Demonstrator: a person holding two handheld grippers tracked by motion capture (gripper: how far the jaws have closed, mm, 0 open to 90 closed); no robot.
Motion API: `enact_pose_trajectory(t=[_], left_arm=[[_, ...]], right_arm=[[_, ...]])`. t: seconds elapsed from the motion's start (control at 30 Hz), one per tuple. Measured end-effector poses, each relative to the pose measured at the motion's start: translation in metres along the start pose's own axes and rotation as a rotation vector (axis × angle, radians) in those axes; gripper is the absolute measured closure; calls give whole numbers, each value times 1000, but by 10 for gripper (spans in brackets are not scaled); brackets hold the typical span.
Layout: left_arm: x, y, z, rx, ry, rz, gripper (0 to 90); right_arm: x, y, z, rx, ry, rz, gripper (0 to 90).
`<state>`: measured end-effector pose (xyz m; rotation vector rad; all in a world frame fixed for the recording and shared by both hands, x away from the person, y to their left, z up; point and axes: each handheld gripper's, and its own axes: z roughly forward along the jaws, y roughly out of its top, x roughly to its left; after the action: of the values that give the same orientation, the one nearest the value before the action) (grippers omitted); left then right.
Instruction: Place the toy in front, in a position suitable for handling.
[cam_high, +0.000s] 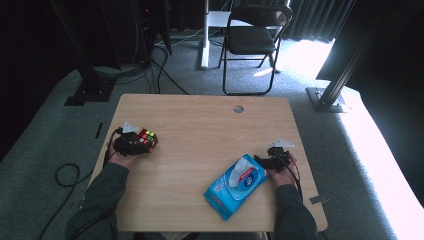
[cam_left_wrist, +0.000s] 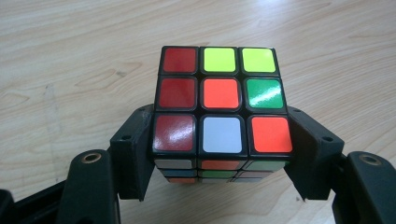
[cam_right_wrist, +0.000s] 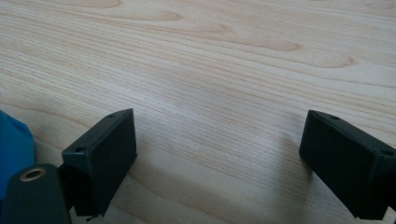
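A scrambled puzzle cube (cam_high: 147, 138) (cam_left_wrist: 219, 107) with red, yellow, orange, green and white stickers rests on the wooden table (cam_high: 200, 125) at its left side. My left gripper (cam_high: 131, 145) (cam_left_wrist: 219, 154) is shut on the cube, one jaw against each side of its near row. On the right side of the table my right gripper (cam_high: 272, 161) (cam_right_wrist: 219, 158) stands open over bare wood, nothing between its jaws. A blue wet-wipes pack (cam_high: 236, 185) lies just left of it, and its blue edge (cam_right_wrist: 14, 144) shows beside the left jaw.
A black folding chair (cam_high: 252, 40) stands beyond the table's far edge. Cables (cam_high: 65, 175) lie on the grey carpet at the left. A round grommet hole (cam_high: 238, 108) sits near the far edge. Black frame posts (cam_high: 340, 80) stand at both back corners.
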<state>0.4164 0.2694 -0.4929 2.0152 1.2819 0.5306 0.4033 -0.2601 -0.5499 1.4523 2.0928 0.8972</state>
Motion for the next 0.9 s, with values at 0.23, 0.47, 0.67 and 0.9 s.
enact_pose_trajectory(t=[0.23, 0.47, 0.67, 0.9], left_arm=[[-9, 6, 0, -10, -21, 26, 342], [-19, 13, 1, -17, -38, 46, 342], [-25, 16, 4, -23, -50, 53, 342], [-34, 20, 6, -21, -68, 70, 343]], right_arm=[[0, 0, 0, 0, 0, 0, 106], [0, 0, 0, 0, 0, 0, 106], [0, 0, 0, 0, 0, 0, 106], [0, 0, 0, 0, 0, 0, 106]])
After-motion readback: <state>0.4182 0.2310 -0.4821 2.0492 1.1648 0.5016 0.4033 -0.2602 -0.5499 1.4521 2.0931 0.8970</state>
